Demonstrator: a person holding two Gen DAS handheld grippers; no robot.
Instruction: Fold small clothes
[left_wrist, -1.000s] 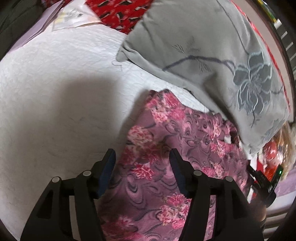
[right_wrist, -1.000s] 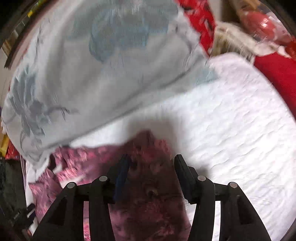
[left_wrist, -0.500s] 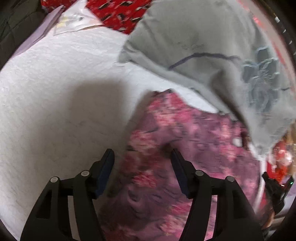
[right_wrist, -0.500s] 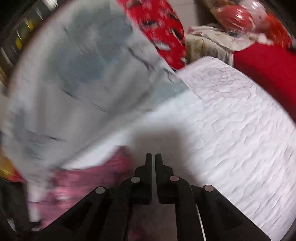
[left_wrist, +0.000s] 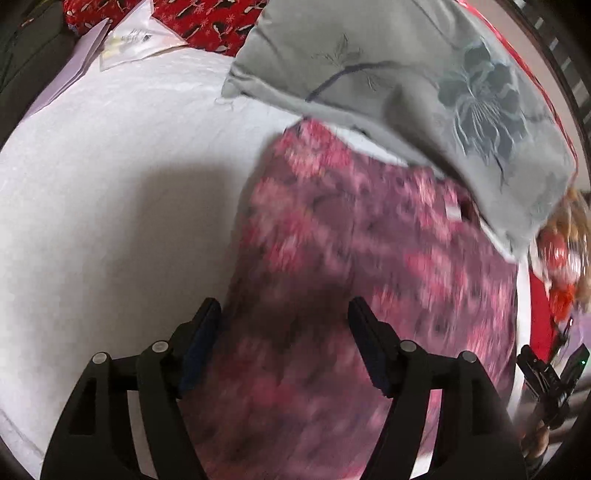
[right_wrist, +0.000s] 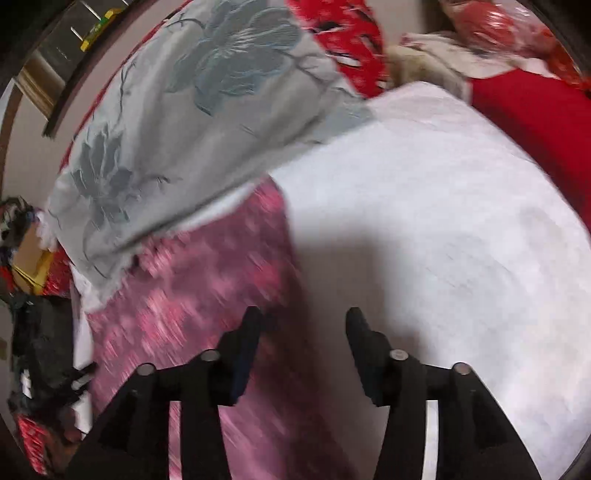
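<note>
Left wrist view: left hand-held gripper hangs over the garment, jaws wide, just been opening, nothing pinched; cloth lies below and between the fingers, not pressed. Garment = pink/purple floral piece spread on the white bed, its far edge tucked just under a grey pillow. Papers sit well apart at the bed's far corner. Picture blurred, so hems/seams can't be read.

Right wrist view: right hand-held gripper also apart at medium width, just reopened, empty. It straddles the garment's side edge: one finger over cloth, the other over bare bed. Pillow overlaps the top of the garment here too.

To do the step well, prob.: pinch only the top layer at matching corners w/ both grippers, lift low, keep edges parallel, and pull the cloth clear of the pillow first so the fold doesn't drag.

Containers: none seen in either view.
</note>
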